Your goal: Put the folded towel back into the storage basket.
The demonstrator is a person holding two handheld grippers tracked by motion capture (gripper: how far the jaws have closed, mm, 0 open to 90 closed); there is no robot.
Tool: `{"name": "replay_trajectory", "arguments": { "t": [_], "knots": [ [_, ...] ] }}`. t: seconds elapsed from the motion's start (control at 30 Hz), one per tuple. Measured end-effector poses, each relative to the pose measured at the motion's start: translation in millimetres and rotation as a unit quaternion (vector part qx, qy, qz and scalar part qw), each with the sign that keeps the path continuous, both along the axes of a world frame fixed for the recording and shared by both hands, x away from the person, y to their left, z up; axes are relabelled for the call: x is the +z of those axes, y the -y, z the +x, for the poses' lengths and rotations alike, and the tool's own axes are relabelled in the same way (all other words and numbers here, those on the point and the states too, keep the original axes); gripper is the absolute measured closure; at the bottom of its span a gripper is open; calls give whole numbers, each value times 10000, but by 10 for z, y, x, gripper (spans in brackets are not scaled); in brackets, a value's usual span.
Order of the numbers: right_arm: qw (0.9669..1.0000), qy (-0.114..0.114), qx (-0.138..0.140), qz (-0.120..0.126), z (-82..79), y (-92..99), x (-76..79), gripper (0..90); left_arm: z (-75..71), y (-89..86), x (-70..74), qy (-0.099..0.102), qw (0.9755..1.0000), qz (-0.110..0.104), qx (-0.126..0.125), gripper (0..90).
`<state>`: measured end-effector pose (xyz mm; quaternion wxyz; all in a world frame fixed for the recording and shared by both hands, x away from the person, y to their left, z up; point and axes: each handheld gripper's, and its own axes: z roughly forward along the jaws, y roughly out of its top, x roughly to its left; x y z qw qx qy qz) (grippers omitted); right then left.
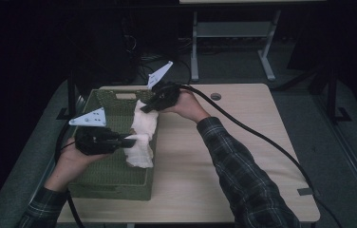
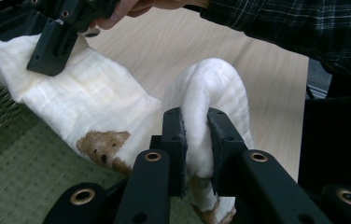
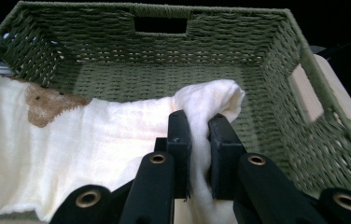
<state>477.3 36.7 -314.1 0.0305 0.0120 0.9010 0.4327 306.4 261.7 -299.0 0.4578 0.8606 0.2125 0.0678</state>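
My left tongs (image 2: 196, 140) and right tongs (image 3: 198, 140) each pinch one end of the white cloth (image 1: 141, 135), basket (image 1: 115, 178) below.

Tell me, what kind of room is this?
Probably a lab or workshop: a plain wooden table on dark flooring, another metal-legged table behind, and cabled grippers handling a cloth over a basket.

light wooden table (image 1: 243, 156), metal desk frame (image 1: 229, 33) behind it
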Motion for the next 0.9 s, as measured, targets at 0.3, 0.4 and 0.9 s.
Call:
{"name": "replay_trajectory", "arguments": {
  "t": [0.3, 0.4, 0.9],
  "knots": [
    [9998, -181, -93, -10, 48, -206, -202, 809, 41, -140, -241, -125, 9997, 120, 142, 782],
    [9997, -221, -67, -14, 65, -284, -278, 809, 42, -224, -263, -115, 9995, 140, 240, 782],
    [9990, -214, 62, -386, 11, -433, -524, 809, 57, -190, -577, -534, 9984, 205, -19, 570]
  ]
}}
